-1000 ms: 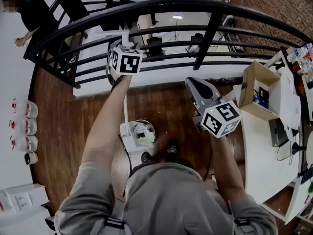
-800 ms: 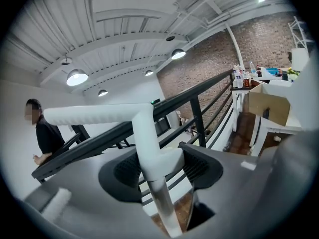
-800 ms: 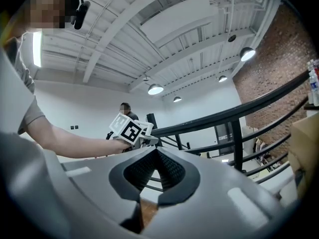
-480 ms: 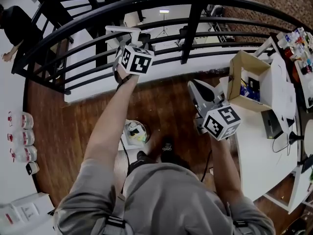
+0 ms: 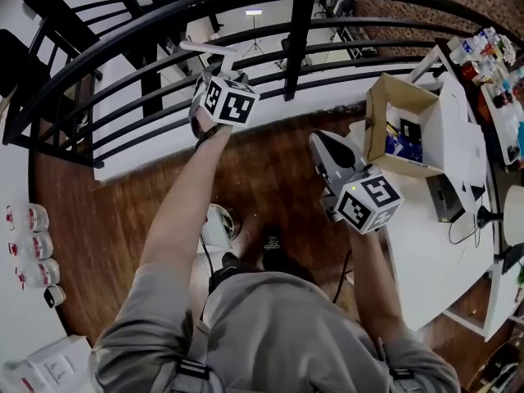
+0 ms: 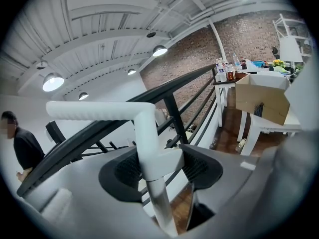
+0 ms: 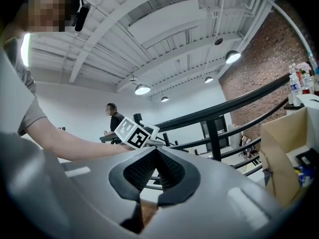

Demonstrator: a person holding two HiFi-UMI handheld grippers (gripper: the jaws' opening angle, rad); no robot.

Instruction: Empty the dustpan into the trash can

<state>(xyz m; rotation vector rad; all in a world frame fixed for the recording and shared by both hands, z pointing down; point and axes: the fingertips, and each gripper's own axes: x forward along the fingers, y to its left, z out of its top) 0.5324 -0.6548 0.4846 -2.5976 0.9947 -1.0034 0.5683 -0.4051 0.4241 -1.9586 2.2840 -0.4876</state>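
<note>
We have the left gripper [image 6: 159, 156] closed on the dustpan handle [image 6: 99, 111]. Its pads [image 6: 124, 171] press from both sides on the white block where the bent grip bar meets the pole [image 6: 162, 210], so the jaws stand partly apart around that block. The right gripper [image 7: 154, 156] is closed, tips meeting, with nothing between them. It hangs to the right, just beside the open cardboard box [image 5: 393, 129] on the white surface [image 5: 426, 244].

The left gripper is held up at the far side, close to the black railing [image 5: 246, 11]. From it the pole drops away below the jaws, and its long axis runs down and back toward us, to the wooden floor [image 5: 270, 178]. The left forearm hides the rest of the pole, and we cannot make out the pan itself.

Past that forearm, next to the shoes [image 5: 274, 244], a pale round-rimmed container [image 5: 223, 219] sits on the floor. We take it for the trash can, though too little shows to be sure. It lies below and nearer than the left gripper, roughly under the pole's line, so the left hand is the better placed. Our judgement is that the pan end must come over that rim and tip, and the free right gripper could steady the pole.
</note>
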